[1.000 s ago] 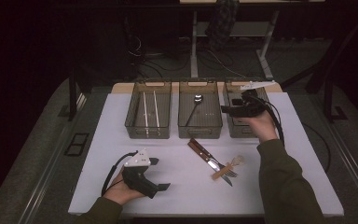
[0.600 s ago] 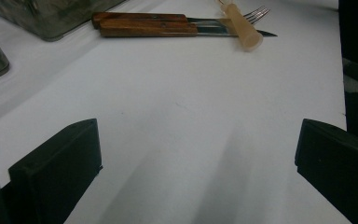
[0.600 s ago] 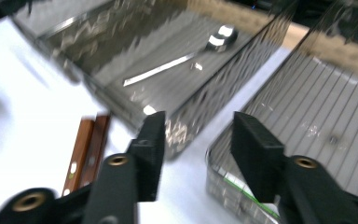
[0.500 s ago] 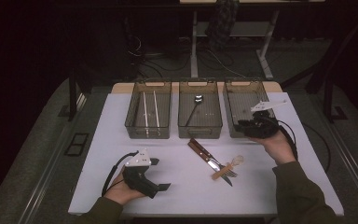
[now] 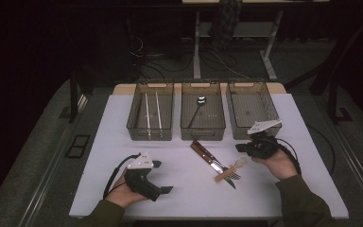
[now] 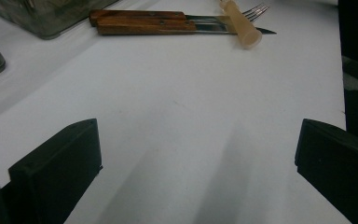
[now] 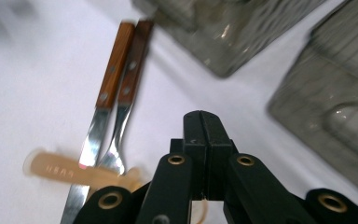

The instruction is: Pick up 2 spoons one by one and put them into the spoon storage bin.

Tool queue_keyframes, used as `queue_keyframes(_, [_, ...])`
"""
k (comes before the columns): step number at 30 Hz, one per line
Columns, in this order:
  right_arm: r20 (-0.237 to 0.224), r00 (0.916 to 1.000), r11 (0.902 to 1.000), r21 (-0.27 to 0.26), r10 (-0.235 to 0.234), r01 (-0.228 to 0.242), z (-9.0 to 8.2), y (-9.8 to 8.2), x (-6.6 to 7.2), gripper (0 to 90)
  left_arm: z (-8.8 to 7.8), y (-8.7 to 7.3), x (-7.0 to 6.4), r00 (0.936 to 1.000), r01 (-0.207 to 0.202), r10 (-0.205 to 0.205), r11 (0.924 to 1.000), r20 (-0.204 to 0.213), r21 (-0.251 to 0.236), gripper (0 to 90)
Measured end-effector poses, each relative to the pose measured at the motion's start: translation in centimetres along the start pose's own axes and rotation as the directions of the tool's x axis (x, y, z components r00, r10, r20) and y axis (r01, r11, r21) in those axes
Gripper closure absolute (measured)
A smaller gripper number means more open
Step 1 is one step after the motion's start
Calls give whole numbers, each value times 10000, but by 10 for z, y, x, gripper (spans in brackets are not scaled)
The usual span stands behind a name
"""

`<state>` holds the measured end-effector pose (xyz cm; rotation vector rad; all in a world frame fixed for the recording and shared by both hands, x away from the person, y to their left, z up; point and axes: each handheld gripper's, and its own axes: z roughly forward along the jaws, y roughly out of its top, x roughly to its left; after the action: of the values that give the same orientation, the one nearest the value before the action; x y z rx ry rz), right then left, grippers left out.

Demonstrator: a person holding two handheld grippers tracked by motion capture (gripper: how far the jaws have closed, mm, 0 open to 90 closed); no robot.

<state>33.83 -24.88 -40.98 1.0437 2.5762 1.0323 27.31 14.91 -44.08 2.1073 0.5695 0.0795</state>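
My right gripper (image 5: 240,147) has come back from over the right-hand bin (image 5: 251,113) and now sits low above the white table (image 5: 108,142), just right of the cutlery, with my hand (image 5: 279,163) under it; my left gripper (image 5: 163,177) has stayed near the front edge of the table, held in my left hand (image 5: 123,191). The right jaws are pressed together with nothing between them, which the right gripper view shows plainly; the left jaws are spread wide over bare table, one at each side of the left gripper view.

On the table, between my two grippers, lie a wooden-handled knife (image 5: 211,163) and a wooden-handled fork (image 5: 217,164), side by side and touching, handles toward the bins; a pale translucent plastic spoon (image 5: 230,171) lies across their metal ends. In the right gripper view the knife (image 7: 98,116) and fork (image 7: 121,116) run just left of my closed jaws, the plastic spoon (image 7: 70,170) crossing them.

Three clear bins stand in a row at the far side; the left bin (image 5: 150,116) holds two thin pale sticks (image 5: 151,111); the middle bin (image 5: 203,116) holds a metal spoon (image 5: 198,106); the right-hand bin looks empty.
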Motion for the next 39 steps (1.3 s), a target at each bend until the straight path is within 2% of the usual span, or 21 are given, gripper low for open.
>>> queue_keyframes(4, [-150,9995,9983,504,-279,286,9,-6,8,892,0,0,0,10000,-19,19,10000,-6,9,0])
queue_keyframes(10, [-311,9976,9935,945,-613,640,17,-7,19,892,1,0,-1,10000,-44,44,10000,1,35,0])
queue_keyframes(20, [-195,9954,9815,1655,-939,958,28,-9,25,892,1,0,-1,10000,-66,65,10000,60,75,0])
queue_keyframes(39, [-5,9985,9797,1932,-540,531,15,-22,19,893,1,0,-1,10000,-61,61,9999,58,102,0])
